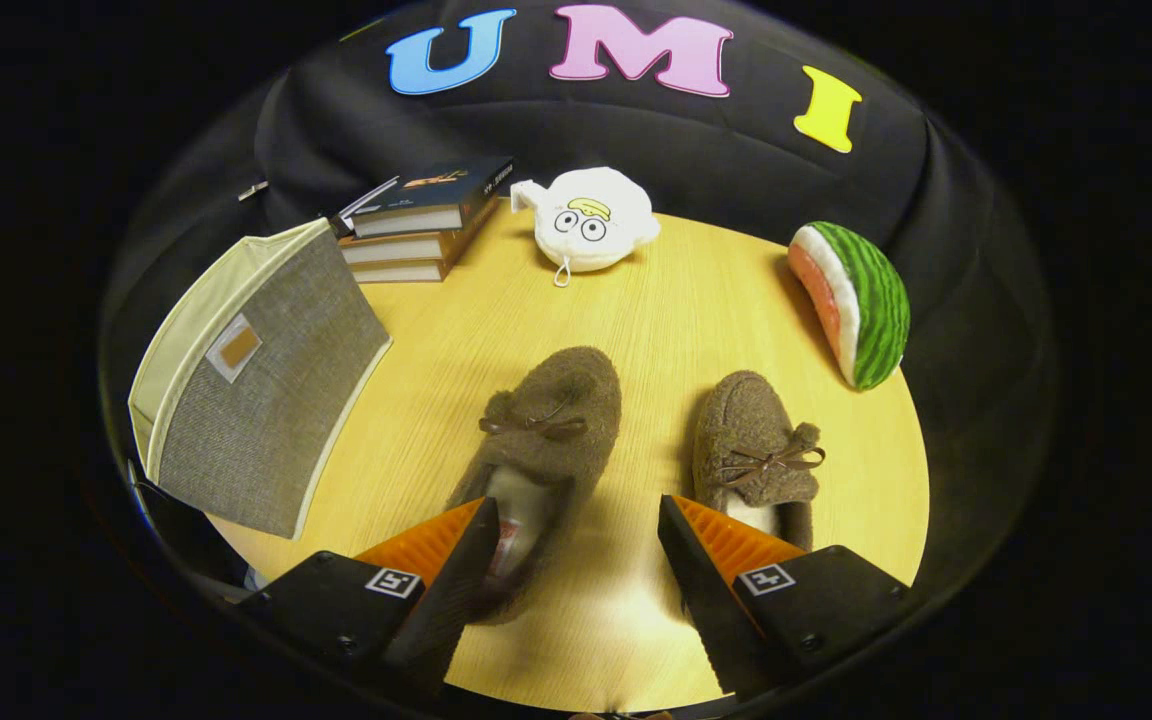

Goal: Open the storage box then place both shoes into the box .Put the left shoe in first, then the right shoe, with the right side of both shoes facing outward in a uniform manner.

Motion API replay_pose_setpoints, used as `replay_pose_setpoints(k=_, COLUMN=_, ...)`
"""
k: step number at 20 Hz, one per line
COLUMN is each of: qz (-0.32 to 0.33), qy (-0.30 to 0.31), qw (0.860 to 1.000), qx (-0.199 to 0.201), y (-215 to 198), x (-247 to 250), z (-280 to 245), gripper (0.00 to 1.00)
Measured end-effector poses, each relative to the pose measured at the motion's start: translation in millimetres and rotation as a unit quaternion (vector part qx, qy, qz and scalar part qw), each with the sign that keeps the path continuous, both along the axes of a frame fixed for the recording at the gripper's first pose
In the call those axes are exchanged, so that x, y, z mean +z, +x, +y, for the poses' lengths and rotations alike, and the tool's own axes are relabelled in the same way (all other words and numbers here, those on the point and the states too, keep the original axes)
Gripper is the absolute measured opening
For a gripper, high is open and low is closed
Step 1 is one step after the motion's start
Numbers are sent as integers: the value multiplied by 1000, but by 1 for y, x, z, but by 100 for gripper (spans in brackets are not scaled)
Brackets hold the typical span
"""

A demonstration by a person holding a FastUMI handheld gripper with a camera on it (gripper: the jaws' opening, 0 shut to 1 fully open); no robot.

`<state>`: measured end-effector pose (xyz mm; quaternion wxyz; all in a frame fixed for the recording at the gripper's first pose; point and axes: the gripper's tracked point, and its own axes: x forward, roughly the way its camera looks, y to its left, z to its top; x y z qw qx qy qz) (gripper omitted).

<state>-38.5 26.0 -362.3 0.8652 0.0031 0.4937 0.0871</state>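
Two brown fuzzy slippers with small bows lie on the round wooden table (656,300), toes pointing away from me. The left shoe (551,420) reaches back between my fingers, its heel opening right against the left finger (436,560). The right shoe (751,445) lies just ahead of the right finger (726,560). My gripper (576,520) is open and hangs low over the table, holding nothing. The storage box (256,390), grey fabric with cream trim and a small tag, stands at the table's left edge with its grey lid face closed.
A stack of books (426,225) sits behind the box at the back left. A white plush toy (591,220) rests at the back middle, and a watermelon-slice plush (856,300) at the right edge. Bare wood lies between the shoes and the plush toy.
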Motion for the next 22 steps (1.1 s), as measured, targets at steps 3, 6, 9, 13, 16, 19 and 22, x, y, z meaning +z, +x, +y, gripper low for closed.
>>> replay_pose_setpoints(k=3, qz=12, qy=-8, qw=1000, qx=22, y=4, x=-16, z=-2, gripper=99)
replay_pose_setpoints(k=6, qz=20, qy=-6, qw=1000, qx=13, y=10, x=-26, z=-7, gripper=99)
replay_pose_setpoints(k=9, qz=34, qy=26, qw=999, qx=-6, y=18, x=-35, z=-2, gripper=99)
replay_pose_setpoints(k=13, qz=57, qy=66, qw=996, qx=-24, y=26, x=-47, z=13, gripper=72)
replay_pose_setpoints(k=16, qz=70, qy=70, qw=995, qx=-21, y=26, x=-49, z=18, gripper=43)
replay_pose_setpoints(k=19, qz=85, qy=77, qw=992, qx=-48, y=27, x=-50, z=14, gripper=28)
replay_pose_setpoints(k=22, qz=84, qy=81, qw=992, qx=-51, y=29, x=-49, z=12, gripper=10)
